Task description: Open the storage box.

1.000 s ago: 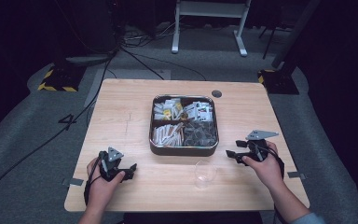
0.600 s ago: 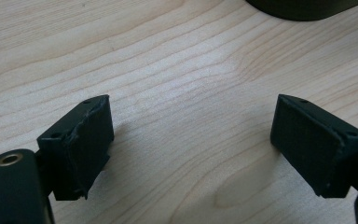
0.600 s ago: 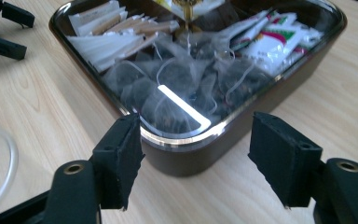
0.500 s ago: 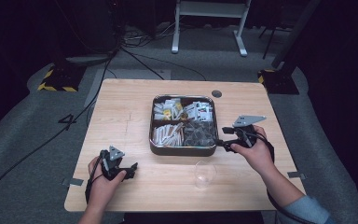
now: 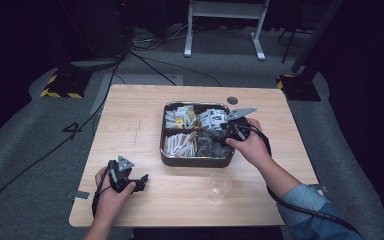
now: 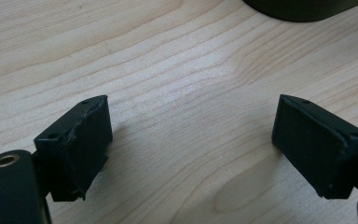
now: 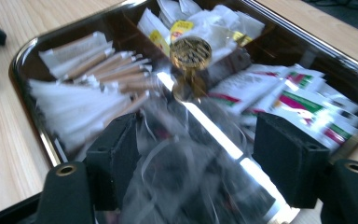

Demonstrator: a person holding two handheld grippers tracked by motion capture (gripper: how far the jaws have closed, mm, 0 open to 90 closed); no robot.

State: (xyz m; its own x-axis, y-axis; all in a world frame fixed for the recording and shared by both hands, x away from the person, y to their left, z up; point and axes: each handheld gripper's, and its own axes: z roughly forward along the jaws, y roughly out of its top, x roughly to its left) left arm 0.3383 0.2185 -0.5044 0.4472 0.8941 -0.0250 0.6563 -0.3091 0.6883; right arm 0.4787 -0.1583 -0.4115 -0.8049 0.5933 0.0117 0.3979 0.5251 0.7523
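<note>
My right gripper (image 7: 193, 154) is wide open, right over the clear packets (image 7: 186, 182) in the near-right part of the tray (image 5: 166, 159). They sit just below my jaws. My left gripper (image 5: 130, 181) waits open, far away.

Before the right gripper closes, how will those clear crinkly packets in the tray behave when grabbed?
The clear packets look like thin film, so probably floppy and light. Their glossy wrap may slip between the right gripper's open jaws. They lie heaped in the tray, so neighbours could lift too.
</note>
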